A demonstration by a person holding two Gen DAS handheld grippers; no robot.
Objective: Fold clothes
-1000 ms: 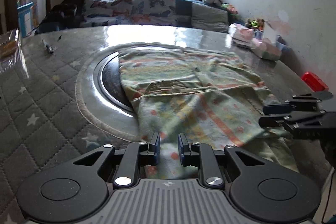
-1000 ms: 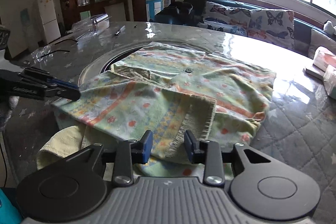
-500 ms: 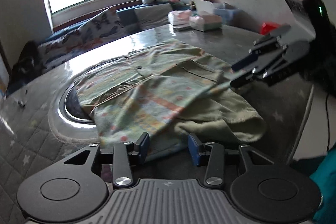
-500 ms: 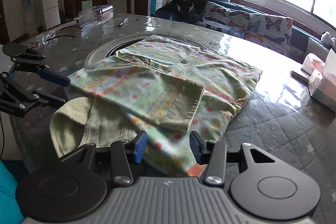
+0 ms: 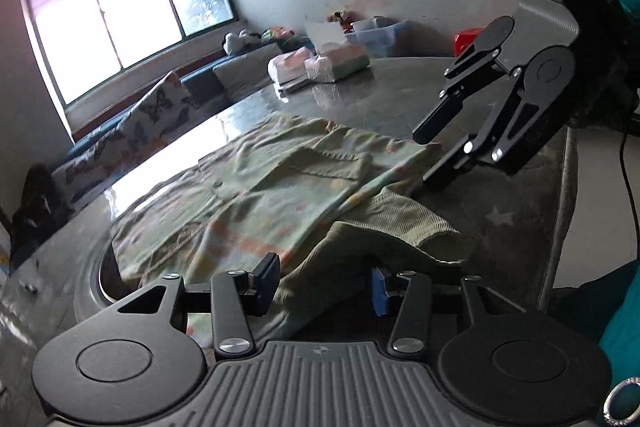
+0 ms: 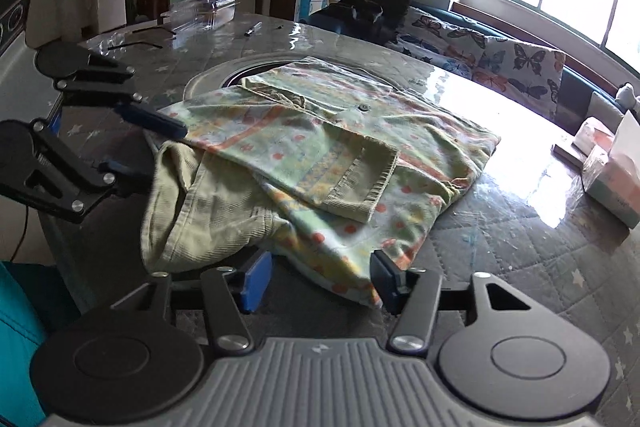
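Shirt (image 6: 320,155), one, patterned green with orange dots, folded flat on counter (image 6: 520,247), pale lining spilling out at near edge. Tissue packs (image 5: 320,67), two, at far side; one clear plastic box (image 6: 204,11) and one pen (image 6: 253,29) on far counter. Quilted star-print cover under glossy film; big window (image 5: 128,19), butterfly-print sofa (image 6: 500,59) behind. Left gripper (image 5: 324,285) angled down at shirt's edge, jaws apart, pinching nothing. Right gripper (image 6: 320,281) likewise tilted down, jaws opening, hem lying loose between them.
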